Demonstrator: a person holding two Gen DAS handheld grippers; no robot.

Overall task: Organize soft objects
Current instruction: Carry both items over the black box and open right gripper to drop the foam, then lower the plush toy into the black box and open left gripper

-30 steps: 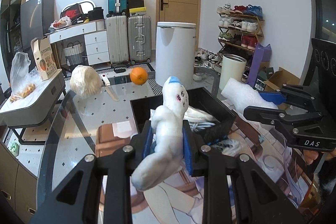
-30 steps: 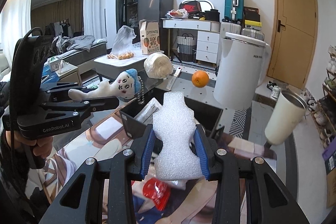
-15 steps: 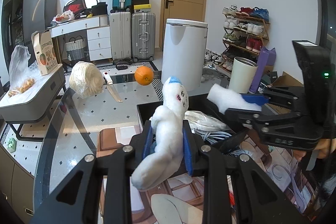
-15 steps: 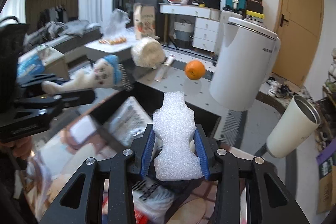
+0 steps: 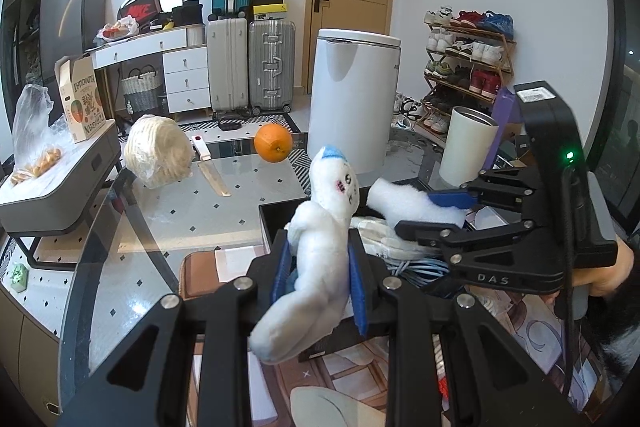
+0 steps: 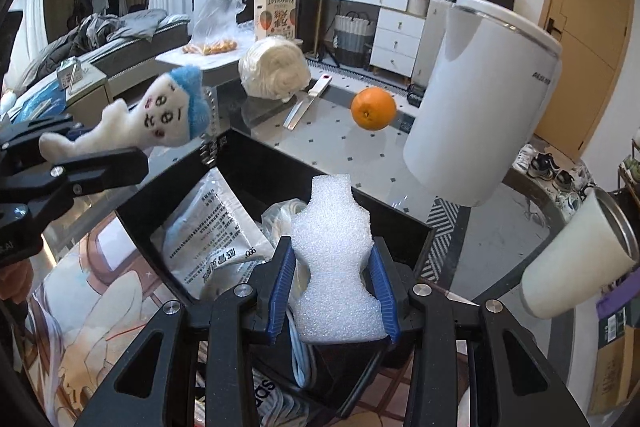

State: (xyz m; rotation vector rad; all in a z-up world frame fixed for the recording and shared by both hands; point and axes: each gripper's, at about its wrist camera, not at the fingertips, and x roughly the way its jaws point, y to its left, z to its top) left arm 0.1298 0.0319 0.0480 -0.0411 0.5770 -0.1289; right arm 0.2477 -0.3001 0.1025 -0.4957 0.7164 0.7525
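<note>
Two soft things are in the air over a black box (image 6: 256, 167) on the glass bench (image 5: 208, 203). The left gripper (image 5: 318, 277) has its fingers (image 5: 280, 269) squeezed tight on a white plush toy (image 5: 320, 243) with a blue cap and a little drawn face. The pinch is at the toy's middle, so the head sticks up and the legs hang down below. The right gripper (image 6: 334, 297) has its fingers (image 6: 282, 285) pressed on a white foam piece (image 6: 334, 267), right at its thin waist, and the foam stands up between them.

Both things look very light and squashy. The toy can bend and flop, so the middle is a good place to hold it. The foam is stiffer but it dents where the fingers push, and I think a hard squeeze could leave a mark or tear it. The thin waist is the best place to grab, because the wide parts above and below help stop it from slipping out.

The foam hangs right over the open box, which holds a white printed bag (image 6: 212, 239) and some coiled cable (image 5: 416, 269). The toy hangs close to the box's near edge; I cannot tell for sure if it is over the inside yet. An orange (image 5: 274, 143), a knife (image 5: 208, 169) and a round pale bundle (image 5: 158, 151) sit farther back on the bench.
</note>
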